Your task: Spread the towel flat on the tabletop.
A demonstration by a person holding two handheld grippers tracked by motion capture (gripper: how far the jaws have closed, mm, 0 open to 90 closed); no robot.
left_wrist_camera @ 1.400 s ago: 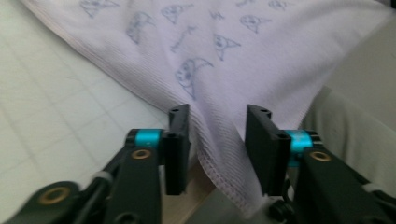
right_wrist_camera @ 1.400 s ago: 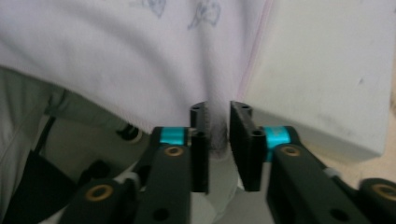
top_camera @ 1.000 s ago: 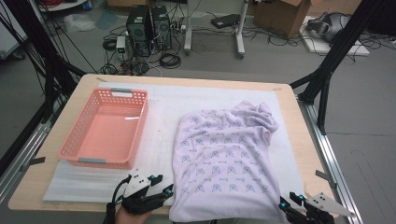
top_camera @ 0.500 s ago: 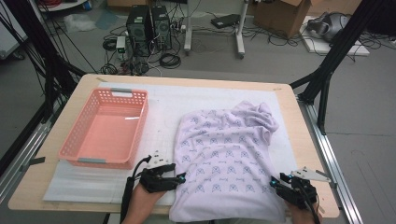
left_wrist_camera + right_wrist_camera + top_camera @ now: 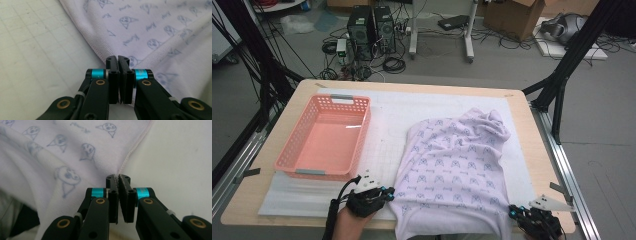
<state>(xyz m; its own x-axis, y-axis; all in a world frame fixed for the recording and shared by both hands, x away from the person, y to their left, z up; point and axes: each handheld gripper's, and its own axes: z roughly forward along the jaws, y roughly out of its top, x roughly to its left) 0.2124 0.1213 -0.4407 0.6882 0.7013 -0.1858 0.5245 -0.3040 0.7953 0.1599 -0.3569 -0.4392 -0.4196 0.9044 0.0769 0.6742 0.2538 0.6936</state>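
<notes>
Wooden table point(image 5: 522, 107): one pink basket point(image 5: 323, 137), one printed cloth point(image 5: 452, 170), left gripper point(image 5: 388, 192) and right gripper point(image 5: 513, 212) each clamped on its hem.

Bright, even indoor light, soft faint shadows; grainy high view, blurred cloth close up.

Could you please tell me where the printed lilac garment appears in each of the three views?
High view: lilac garment lies right of centre on the table.
Left gripper view: top and right, hem pinched.
Right gripper view: upper left, hem pinched.
Shared landmark: its stitched hem.
</notes>
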